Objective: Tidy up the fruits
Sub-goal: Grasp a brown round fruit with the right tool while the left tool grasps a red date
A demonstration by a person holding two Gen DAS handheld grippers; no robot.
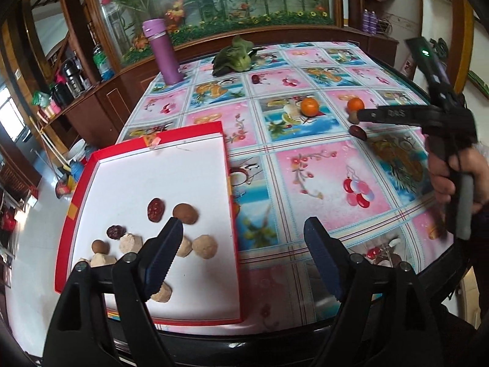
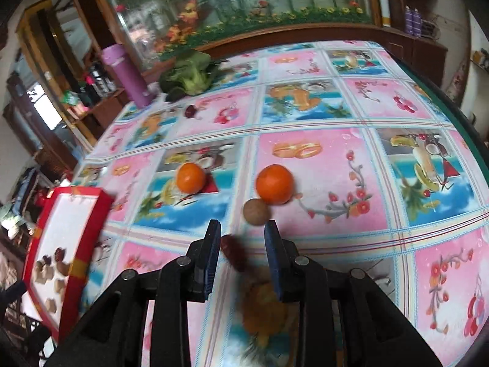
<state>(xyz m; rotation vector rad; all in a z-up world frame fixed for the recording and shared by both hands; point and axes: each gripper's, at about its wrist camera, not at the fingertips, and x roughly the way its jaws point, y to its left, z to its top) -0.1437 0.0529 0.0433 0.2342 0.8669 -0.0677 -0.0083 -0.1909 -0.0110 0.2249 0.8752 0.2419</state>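
— Far left first?

— Red tray (image 1: 76, 189), on the table's near-left corner, loaded with small brown, red and pale dried fruit. Just right of its rim, left gripper (image 1: 243, 226): spread wide, gripping nothing, hanging low over the tablecloth (image 1: 321, 183).

— And further right?

— Left orange (image 2: 191, 177), then right orange (image 2: 274, 188), both well apart from the tray. Touching the right orange's near side, brown longan (image 2: 256, 211). Just this side of that, flat on the cloth, red date (image 2: 233, 252).

— Nearer to which claw?

— Right gripper (image 2: 243, 244), by far. Straddles the date, a jaw on either side with gap to spare: released, not clenched on anything.

— Long axis?

— Blurred, but seemingly near-to-far with a slight slant, roughly in line with the jaws. Probably calls for a squeeze across the narrow width, then a carry leftward to the tray.

— Pose?

— Reaches in from the table's right side, stretched out about level and low over the cloth in the left view, with a hand (image 1: 449, 180) wrapped round the grip behind.
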